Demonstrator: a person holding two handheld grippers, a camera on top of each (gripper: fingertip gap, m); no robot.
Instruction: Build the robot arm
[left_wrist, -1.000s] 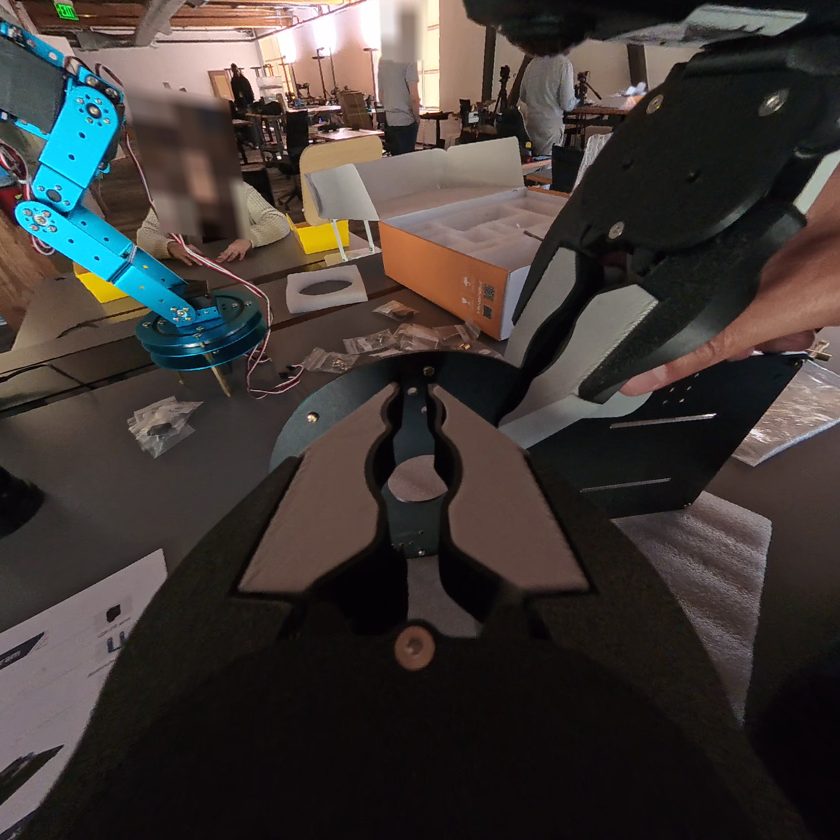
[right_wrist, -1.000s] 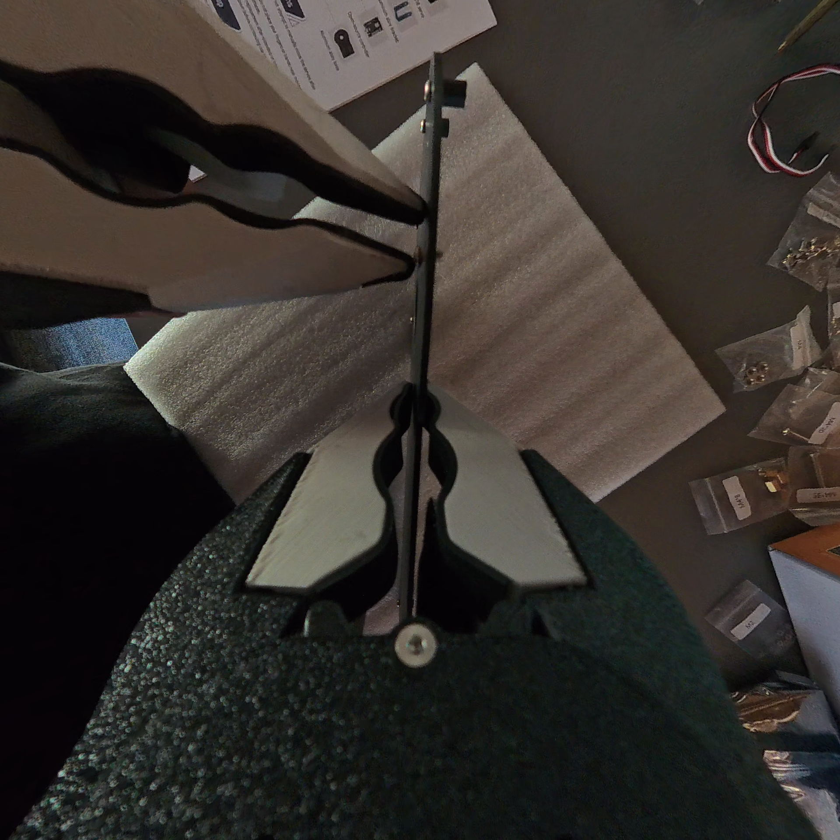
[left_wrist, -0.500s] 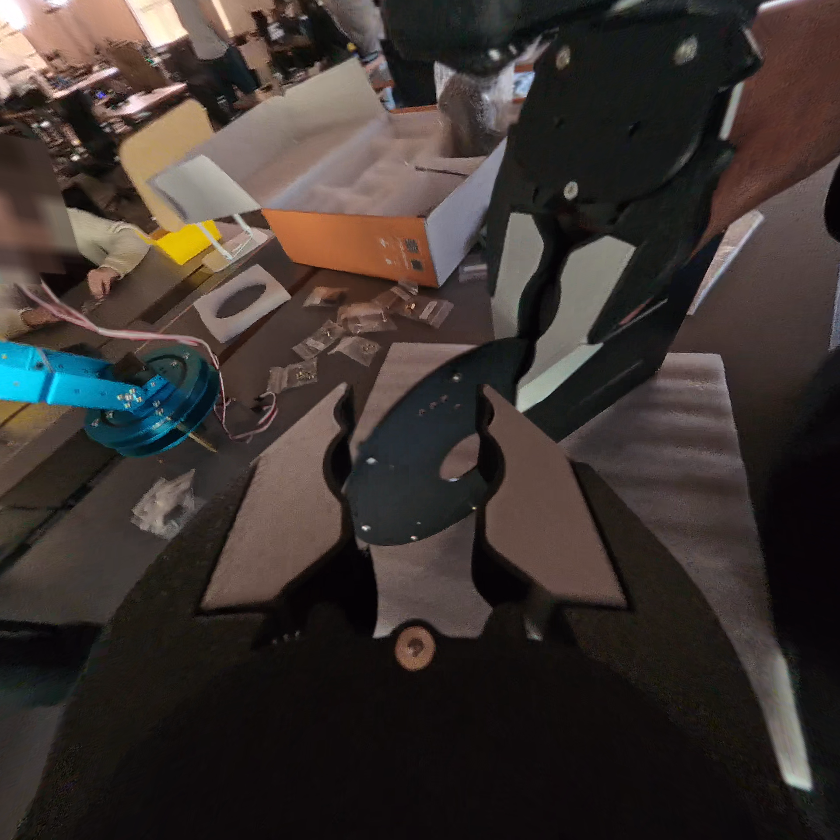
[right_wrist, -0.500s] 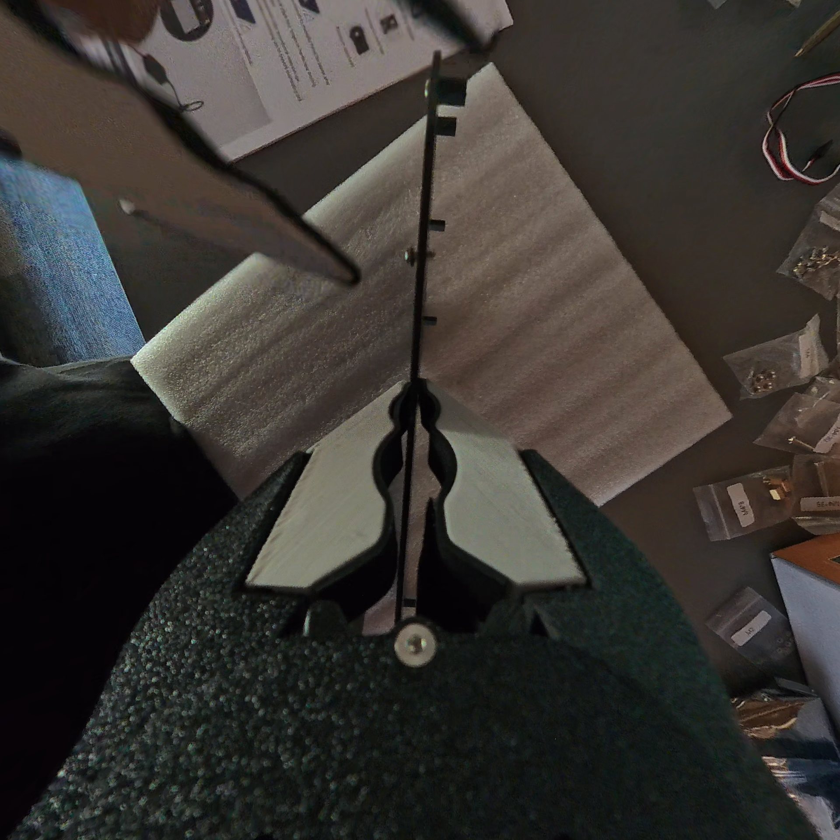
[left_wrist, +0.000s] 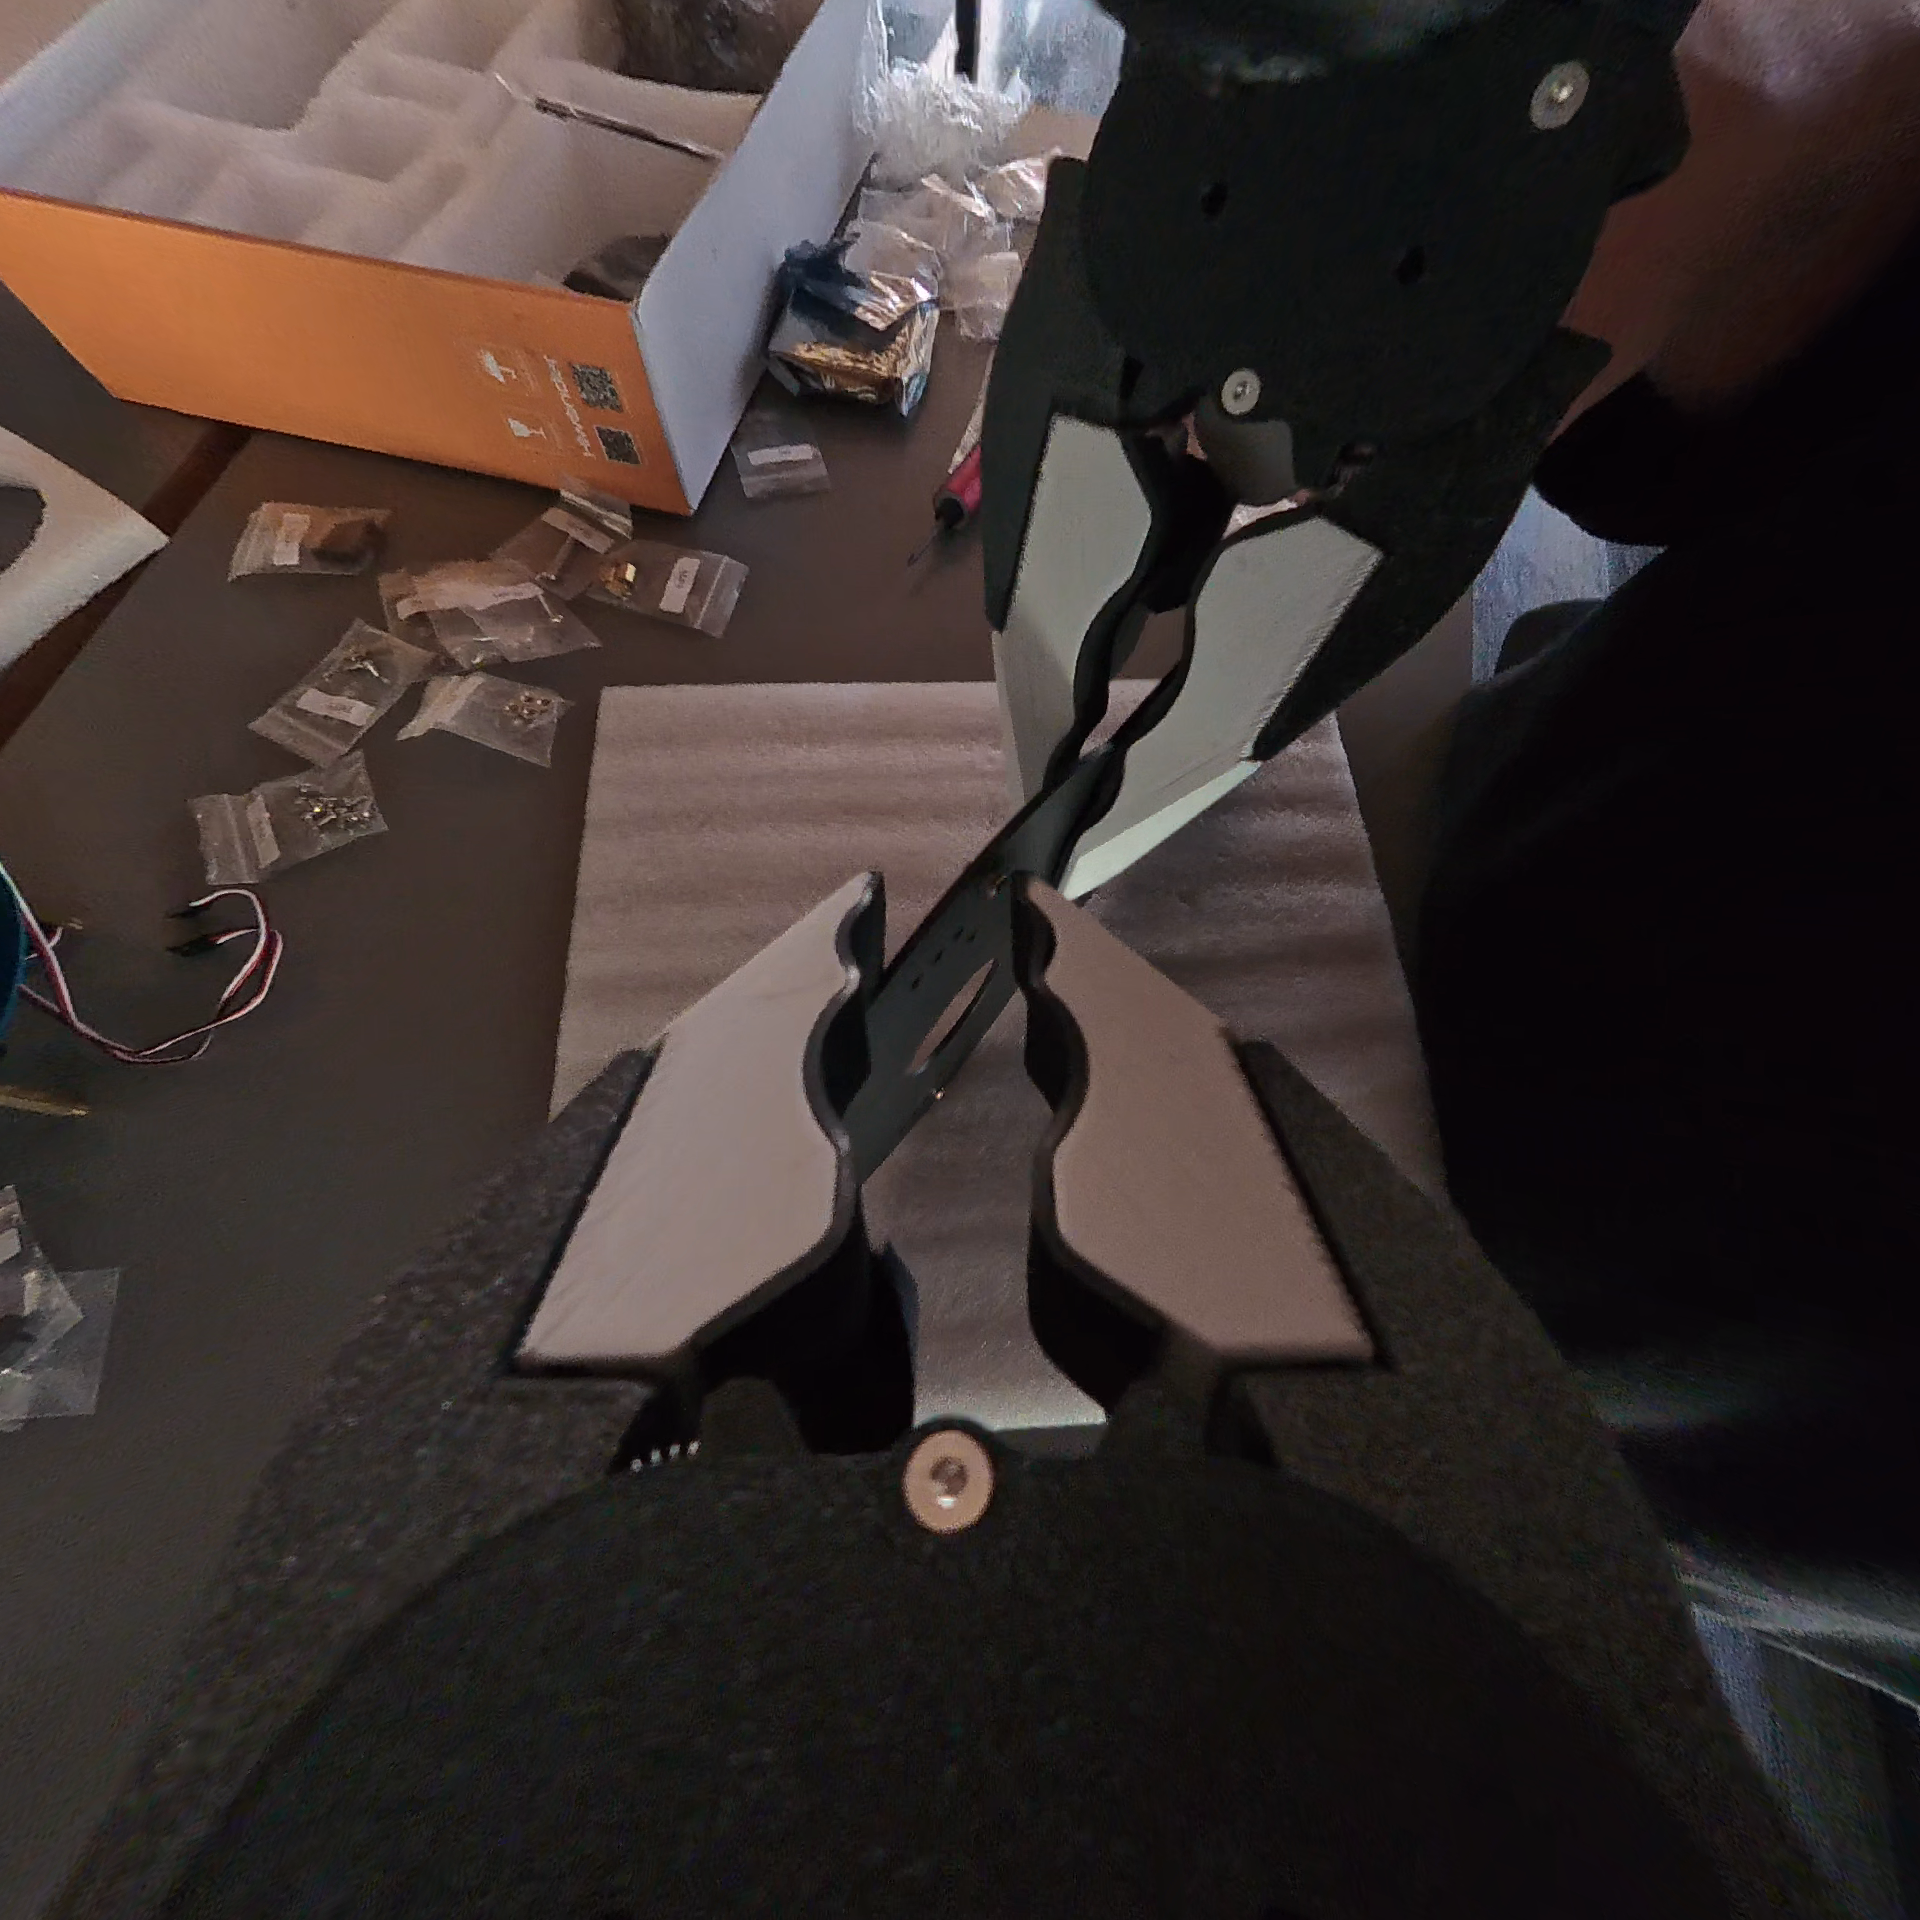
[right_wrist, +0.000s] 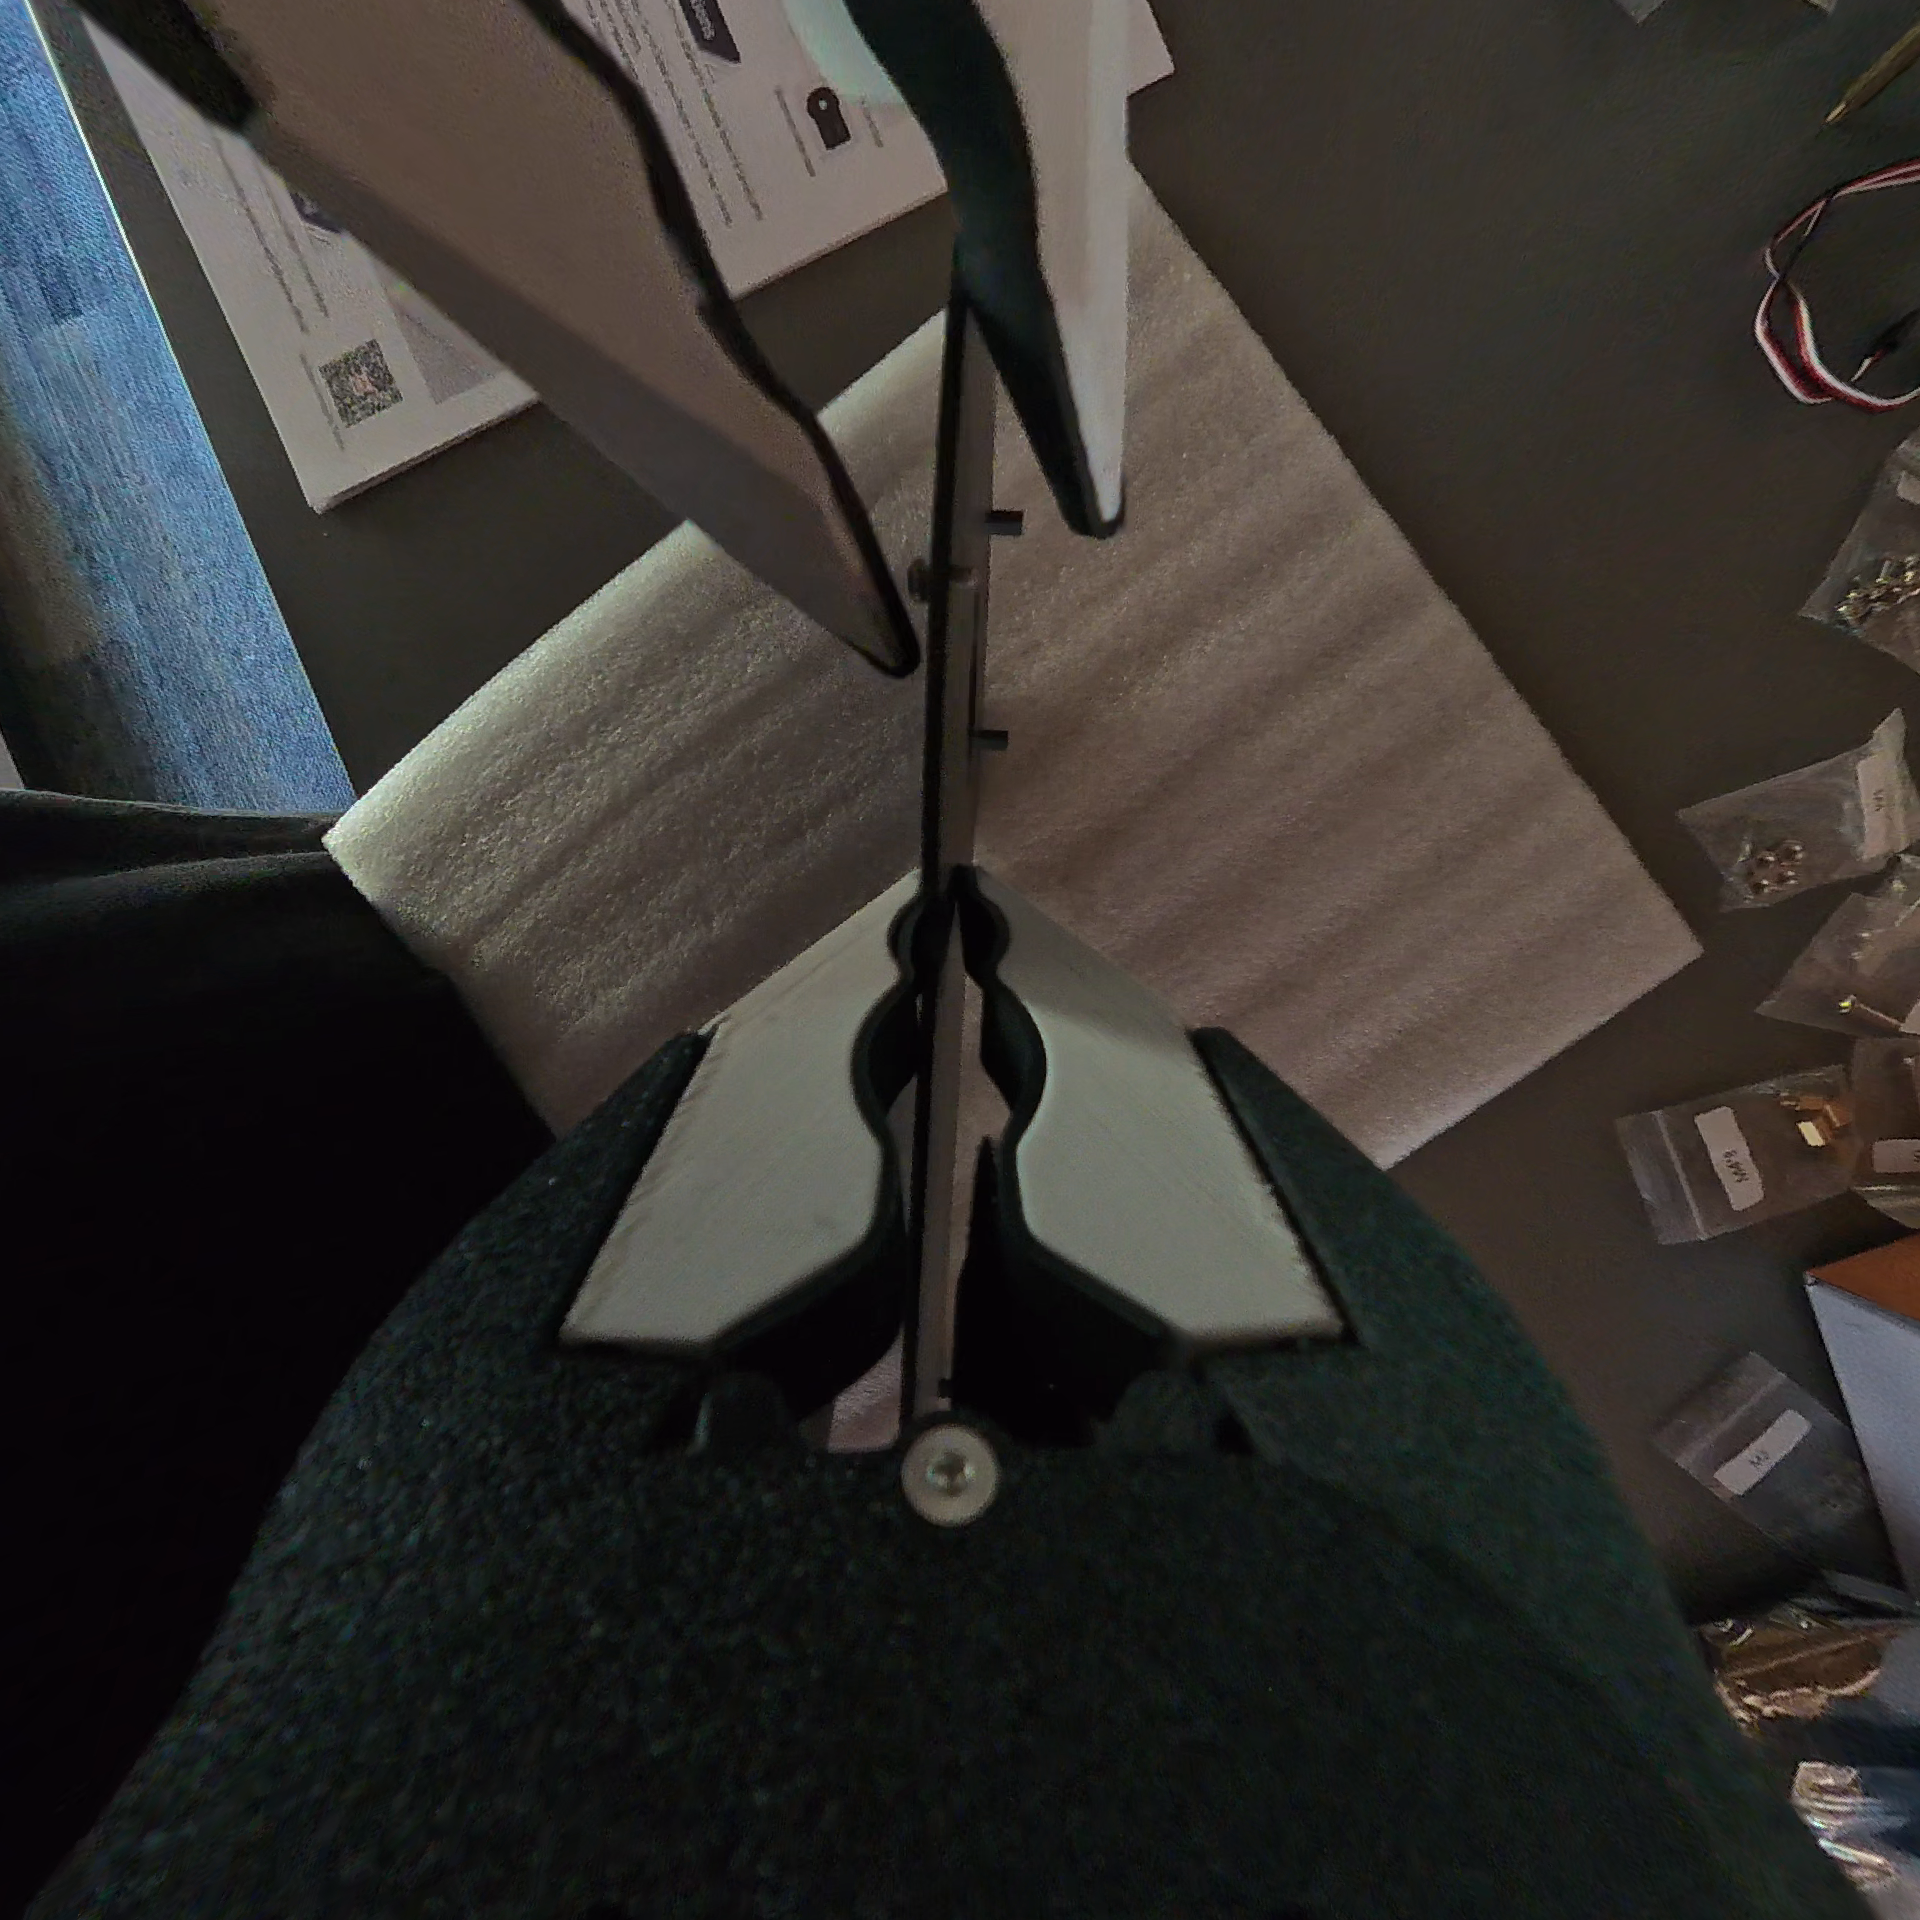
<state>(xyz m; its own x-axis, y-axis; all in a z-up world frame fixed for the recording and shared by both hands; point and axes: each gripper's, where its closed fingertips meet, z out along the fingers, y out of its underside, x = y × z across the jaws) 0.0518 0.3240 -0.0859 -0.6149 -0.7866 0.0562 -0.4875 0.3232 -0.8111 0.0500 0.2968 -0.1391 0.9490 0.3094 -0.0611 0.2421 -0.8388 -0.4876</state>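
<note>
A thin black metal plate (left_wrist: 940, 1003) with small holes and a slot hangs over a white foam sheet (left_wrist: 748, 790). My right gripper (right_wrist: 943, 883) is shut on the plate, which shows edge-on in the right wrist view (right_wrist: 951, 717). It comes in from the upper right in the left wrist view (left_wrist: 1060, 831). My left gripper (left_wrist: 945, 894) is open, one finger on each side of the plate's free end. In the right wrist view it reaches down from the top (right_wrist: 992, 587), straddling the plate.
An open orange and white box (left_wrist: 312, 332) stands at the back left. Several small bags of screws (left_wrist: 468, 644) lie beside the foam on the dark table (left_wrist: 364, 1091). A red-white-black wire (left_wrist: 208, 997), a red screwdriver (left_wrist: 961, 488) and an instruction sheet (right_wrist: 416, 343) lie around. Tip to tip, the grippers are about 6 cm apart.
My left gripper was shut on the plate's end one second ago; it has opened, tilted down toward the table and now straddles the plate. My right gripper has kept its hold.
</note>
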